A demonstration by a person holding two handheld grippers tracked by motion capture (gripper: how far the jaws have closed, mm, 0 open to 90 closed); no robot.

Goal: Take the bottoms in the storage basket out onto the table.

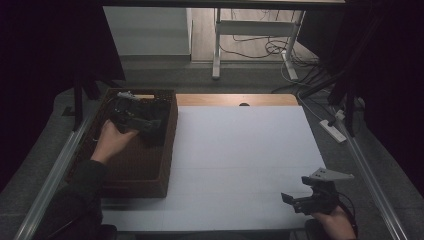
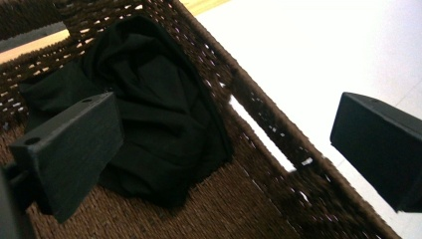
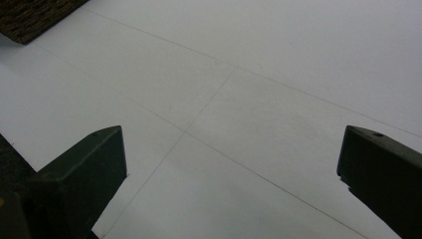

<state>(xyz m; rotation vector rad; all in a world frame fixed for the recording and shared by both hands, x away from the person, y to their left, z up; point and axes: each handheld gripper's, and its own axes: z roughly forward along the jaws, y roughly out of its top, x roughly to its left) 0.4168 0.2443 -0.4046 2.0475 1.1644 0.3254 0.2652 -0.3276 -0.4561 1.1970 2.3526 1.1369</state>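
A dark woven basket [image 1: 167, 145] is sitting at the left side of the desk [image 1: 240, 165], its long side running away from the person. Inside it, a crumpled black cloth [image 2: 159, 114] is lying toward the far end, bunched against the far and right-hand walls, with bare woven bottom showing nearer the person. The left tongs [image 2: 226, 149] are reaching into the basket with the jaws standing wide apart: one jaw is hovering over the near edge of the cloth, the other is hanging out past the basket's right wall, so that wall is passing between them. Whether the inner jaw is touching the cloth cannot be told. In the high view the left hand [image 1: 111, 141] is resting over the basket, the tongs beyond it merging with the dark cloth.

The right tongs [image 1: 300, 197] are sitting at the near right corner of the desk, well apart from the basket, jaws spread wide and holding nothing, with bare white surface between them. A corner of the basket is peeking in at the top left of the right gripper view.

The desk is wearing a white covering crossed by faint seam lines, with a strip of pale wood showing along its far edge. Beyond it, a grey floor is carrying a white frame leg [image 1: 216, 45], loose cables and a white power strip [image 1: 334, 130] at the right. Dark curtains are closing in on both sides
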